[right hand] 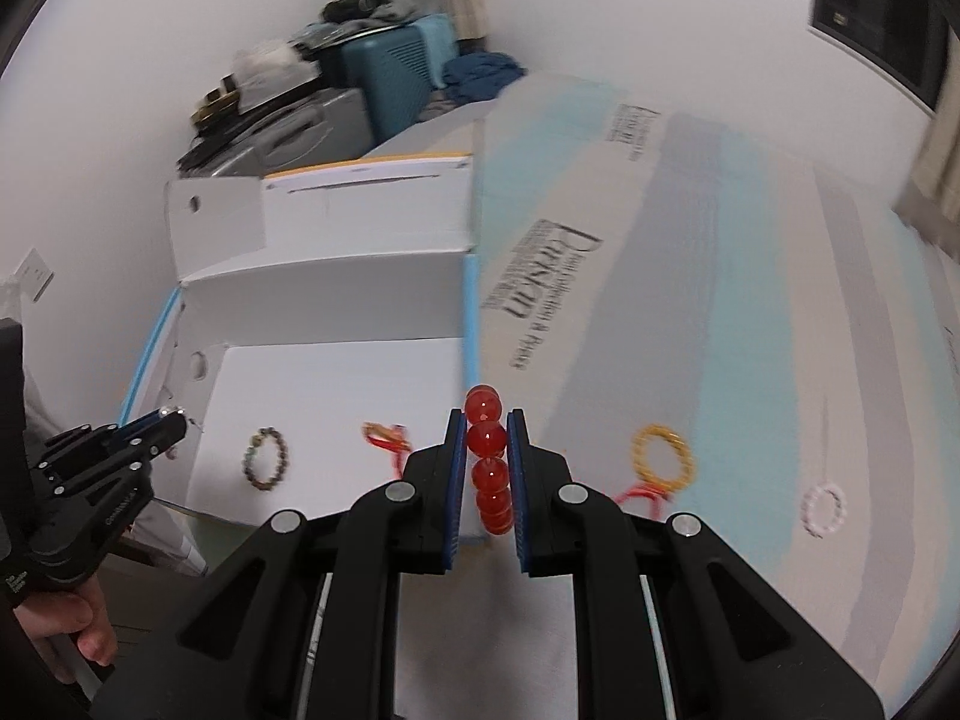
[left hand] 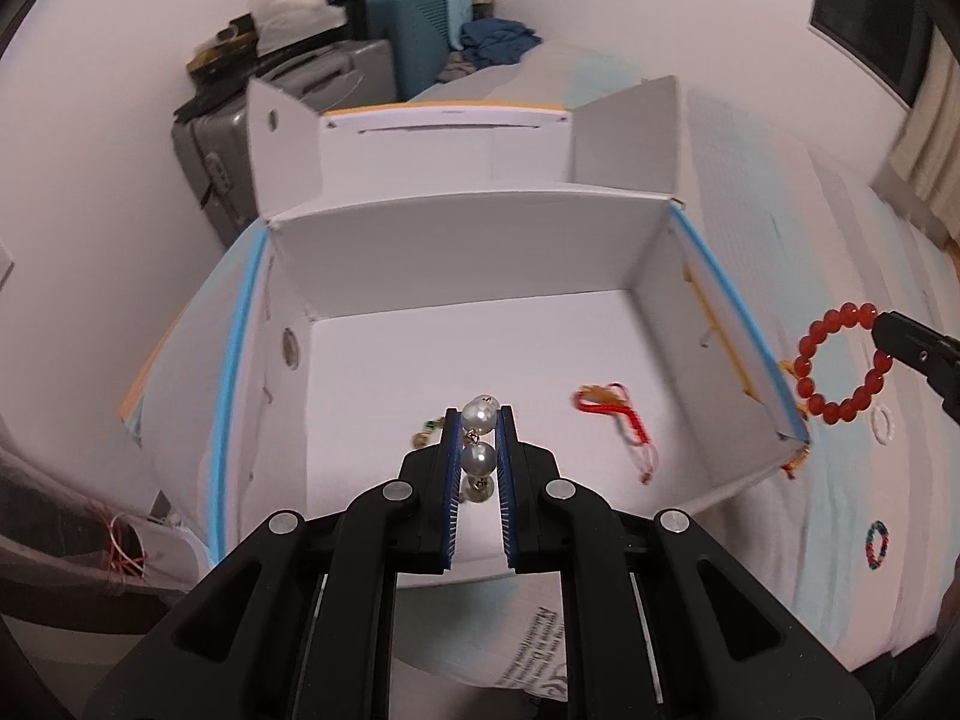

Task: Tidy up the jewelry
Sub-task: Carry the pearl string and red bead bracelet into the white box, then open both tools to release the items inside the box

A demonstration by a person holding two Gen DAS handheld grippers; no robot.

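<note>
Two bracelets in transit toward white cardboard box (left hand: pixel 468 252): pearl bracelet (left hand: pixel 480 438) pinched in narrow left gripper (left hand: pixel 480 420) above box floor, red bead bracelet (right hand: pixel 489 468) clamped in right gripper (right hand: pixel 487 420) near box's right edge. Next, likely: easing jaws apart over bare floor, clear of red cord bracelet (left hand: pixel 612 414).

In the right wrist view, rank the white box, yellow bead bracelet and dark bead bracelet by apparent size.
1. white box, by far the largest.
2. yellow bead bracelet and dark bead bracelet: alike, both blurred; left unranked.
</note>
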